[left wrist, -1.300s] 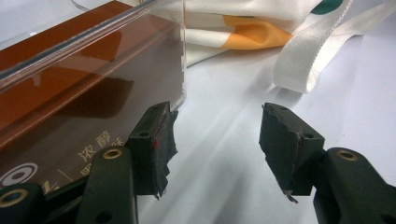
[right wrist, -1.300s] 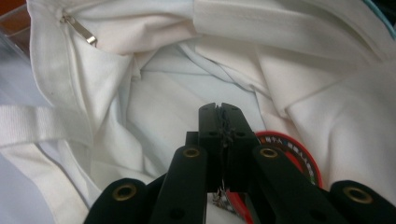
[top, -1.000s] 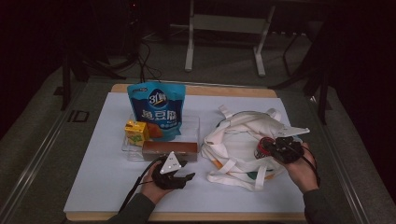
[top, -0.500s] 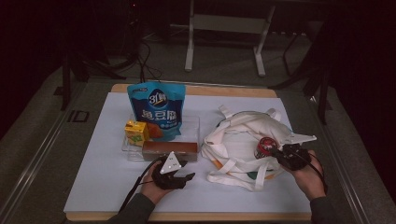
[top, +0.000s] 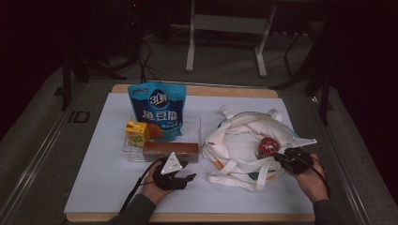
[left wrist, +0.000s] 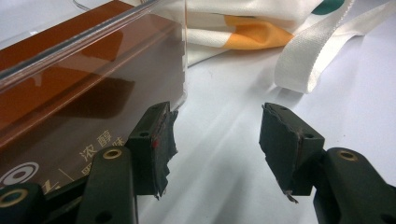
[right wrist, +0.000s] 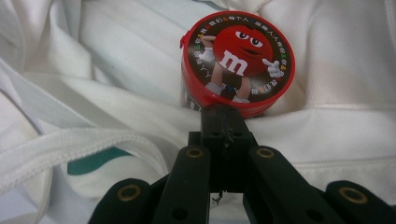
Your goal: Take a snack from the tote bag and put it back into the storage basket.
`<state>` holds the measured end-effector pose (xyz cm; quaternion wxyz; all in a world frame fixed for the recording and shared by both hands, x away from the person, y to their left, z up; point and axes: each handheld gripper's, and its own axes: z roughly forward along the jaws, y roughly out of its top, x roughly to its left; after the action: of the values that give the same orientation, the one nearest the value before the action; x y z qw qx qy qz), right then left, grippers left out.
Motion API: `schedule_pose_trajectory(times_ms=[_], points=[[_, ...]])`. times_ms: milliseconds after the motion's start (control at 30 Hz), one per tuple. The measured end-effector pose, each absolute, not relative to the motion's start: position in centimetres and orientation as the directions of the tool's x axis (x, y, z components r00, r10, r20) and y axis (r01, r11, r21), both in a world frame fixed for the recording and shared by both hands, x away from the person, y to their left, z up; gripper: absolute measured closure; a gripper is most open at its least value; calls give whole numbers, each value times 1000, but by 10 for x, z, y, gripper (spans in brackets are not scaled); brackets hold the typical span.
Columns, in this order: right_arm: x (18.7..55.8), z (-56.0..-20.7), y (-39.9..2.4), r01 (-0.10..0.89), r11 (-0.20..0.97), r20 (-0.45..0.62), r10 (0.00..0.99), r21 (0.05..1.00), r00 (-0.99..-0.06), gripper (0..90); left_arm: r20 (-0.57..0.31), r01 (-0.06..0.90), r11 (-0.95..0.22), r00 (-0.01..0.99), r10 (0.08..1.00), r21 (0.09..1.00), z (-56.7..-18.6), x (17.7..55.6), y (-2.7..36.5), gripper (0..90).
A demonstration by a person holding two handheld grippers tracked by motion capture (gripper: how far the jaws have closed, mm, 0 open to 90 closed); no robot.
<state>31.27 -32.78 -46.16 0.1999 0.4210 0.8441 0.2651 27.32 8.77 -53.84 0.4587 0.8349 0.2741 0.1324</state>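
While my right gripper (right wrist: 223, 114) is pointing at the red-lidded candy tub (right wrist: 237, 63), its jaws are pressed fully together with nothing between them, their tips just touching the tub's lower rim. The tub is lying on its side on the white tote bag (top: 239, 145), lid facing me, at the right of the table (top: 108, 187). In the high view my right hand (top: 312, 180) is resting at the bag's right edge. My left gripper (left wrist: 215, 140) is sitting on the white sheet with its jaws standing partly apart and holding nothing; one jaw is just beside the clear tray (left wrist: 93, 42) with the brown box (top: 170, 149) in it.
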Motion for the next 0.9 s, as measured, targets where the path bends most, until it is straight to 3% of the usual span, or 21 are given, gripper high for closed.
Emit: schedule_pose_trajectory(times_ms=[567,667,867,900], points=[[329,-460,-305,589,506,-103,806,629,-582,893,-32,337,-428,815,579,838,-538,273,88,443],[330,-455,-305,581,492,-91,808,649,-582,829,-31,337,-430,815,578,838,-538,273,88,443],[338,-448,-308,585,458,-68,822,670,-566,605,-32,337,-428,814,579,838,-538,274,88,442],[338,-448,-308,585,458,-68,822,670,-566,605,-32,337,-428,814,579,838,-538,274,88,442]])
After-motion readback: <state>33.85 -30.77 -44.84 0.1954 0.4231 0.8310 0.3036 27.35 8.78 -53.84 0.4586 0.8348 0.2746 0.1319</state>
